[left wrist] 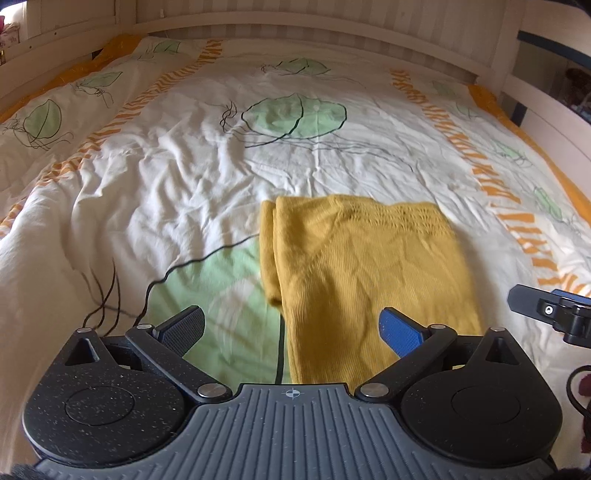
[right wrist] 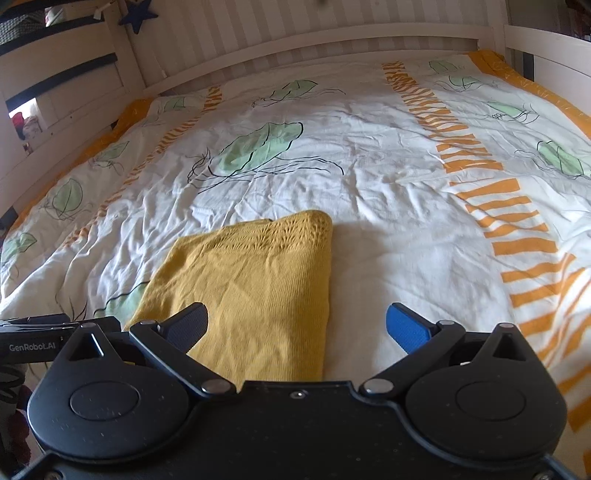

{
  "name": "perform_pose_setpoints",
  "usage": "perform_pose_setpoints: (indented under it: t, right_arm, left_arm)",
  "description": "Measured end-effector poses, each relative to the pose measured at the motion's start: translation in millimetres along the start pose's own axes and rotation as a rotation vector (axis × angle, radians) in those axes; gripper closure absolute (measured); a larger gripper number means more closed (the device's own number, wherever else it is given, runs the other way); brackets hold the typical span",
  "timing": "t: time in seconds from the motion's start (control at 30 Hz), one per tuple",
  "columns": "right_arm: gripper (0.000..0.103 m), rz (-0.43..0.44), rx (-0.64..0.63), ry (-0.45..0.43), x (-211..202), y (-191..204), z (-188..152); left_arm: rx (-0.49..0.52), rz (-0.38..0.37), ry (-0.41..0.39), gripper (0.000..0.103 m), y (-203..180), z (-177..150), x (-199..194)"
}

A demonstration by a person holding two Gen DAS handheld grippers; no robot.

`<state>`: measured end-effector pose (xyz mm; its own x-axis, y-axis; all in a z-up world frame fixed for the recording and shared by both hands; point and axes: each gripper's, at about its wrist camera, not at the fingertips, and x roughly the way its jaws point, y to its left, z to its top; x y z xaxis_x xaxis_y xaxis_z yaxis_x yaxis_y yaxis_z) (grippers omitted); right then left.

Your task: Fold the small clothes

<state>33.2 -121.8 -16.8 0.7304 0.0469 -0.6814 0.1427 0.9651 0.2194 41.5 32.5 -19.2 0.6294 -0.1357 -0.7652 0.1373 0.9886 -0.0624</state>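
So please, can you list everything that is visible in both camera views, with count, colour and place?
knitted garment: one, mustard yellow, folded, lying flat on the duvet, near edge.
duvet: one, white with green leaves and orange stripes, covering the bed.
bed frame: one, white wood, around the duvet.
star: one, dark blue, upper left of the right wrist view.
left gripper: one, black, blue-padded fingers wide open, empty, above the garment's near edge.
right gripper: one, black, fingers open, empty, above the garment's right side.
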Motion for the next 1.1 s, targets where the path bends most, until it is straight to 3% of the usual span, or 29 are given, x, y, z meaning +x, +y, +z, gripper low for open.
perform_pose_setpoints:
  t: [0.2,0.57,0.73,0.9,1.1]
  right_arm:
    - [0.000,-0.014,-0.001,0.009,-22.0,3.4,-11.7]
    - [0.001,0.037,0.065,0.008,-45.5,0.5,-29.6]
    - [0.001,0.049,0.066,0.030,-46.8,1.5,-32.2]
    - [0.001,0.008,0.039,0.055,-45.8,7.8,-35.6]
    - [0.001,0.004,0.012,0.076,-43.2,13.0,-37.3]
  left_arm:
    - [-0.015,0.017,0.039,0.002,-5.0,-11.5,-14.2]
    - [-0.024,0.047,0.012,0.002,-9.3,-26.5,-36.7]
    - [0.003,0.063,0.023,0.002,-13.9,-30.7,-37.7]
    - [0.035,0.107,0.017,0.002,-17.5,-33.6,-39.3]
    - [0.034,0.080,0.043,0.002,-16.1,-33.1,-37.0]
